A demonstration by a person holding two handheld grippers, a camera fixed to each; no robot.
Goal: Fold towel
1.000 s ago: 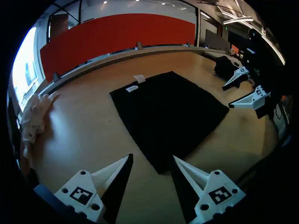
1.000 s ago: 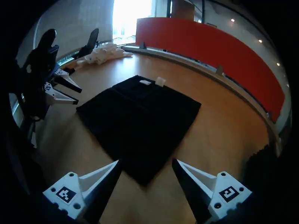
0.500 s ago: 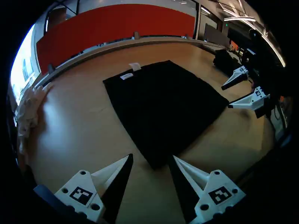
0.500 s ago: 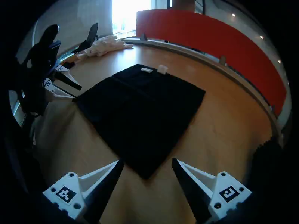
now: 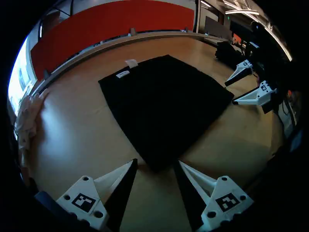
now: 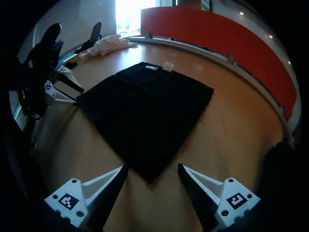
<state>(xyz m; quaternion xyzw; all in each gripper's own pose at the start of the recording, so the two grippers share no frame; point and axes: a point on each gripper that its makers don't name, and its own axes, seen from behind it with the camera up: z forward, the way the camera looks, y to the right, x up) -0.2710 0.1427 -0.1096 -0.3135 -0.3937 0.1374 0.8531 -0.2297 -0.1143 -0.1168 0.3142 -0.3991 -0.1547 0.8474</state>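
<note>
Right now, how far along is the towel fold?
Done: the black towel lies spread flat on the table. In hand: the left tongs and right tongs are open, each poised at a towel corner and gripping nothing. Left to do: grasp both corners and make the fold.

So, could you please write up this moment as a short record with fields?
towel: black towel, lying flat
surface: wooden table
left tool: open, one near corner of the towel between its fingers, not gripped
right tool: open, the other near corner between its fingers, not gripped
also there: white cloth heap at the table edge; red partition behind the table
</note>
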